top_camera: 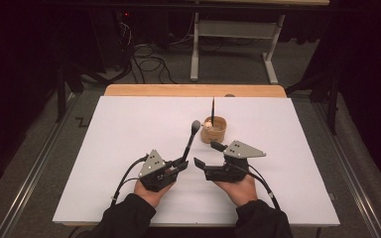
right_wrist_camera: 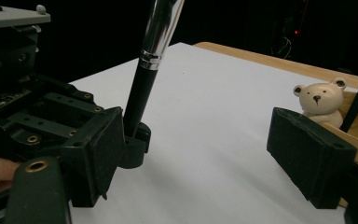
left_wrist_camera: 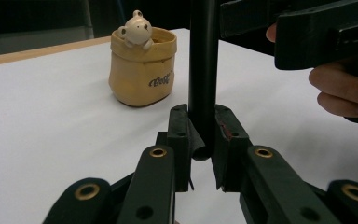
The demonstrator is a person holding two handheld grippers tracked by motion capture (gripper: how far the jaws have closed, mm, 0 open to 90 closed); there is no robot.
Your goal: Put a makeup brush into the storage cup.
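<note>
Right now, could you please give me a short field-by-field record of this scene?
surface: white table top
held item: black-handled makeup brush with a silver ferrule, standing tilted, bristles up
left gripper: shut on the brush handle's lower end
right gripper: open, nothing between its jaws, beside the brush
container: tan ceramic sack-shaped pot with a small bear figure on its rim, standing upright behind the grippers
in the pot: a thin dark stick, upright

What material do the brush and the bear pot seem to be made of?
Brush: black handle, probably lacquered wood or plastic, with a shiny metal ferrule that reflects light. Pot: likely glazed ceramic or resin, with a smooth yellow surface, soft gloss and a moulded bear on the rim.
</note>
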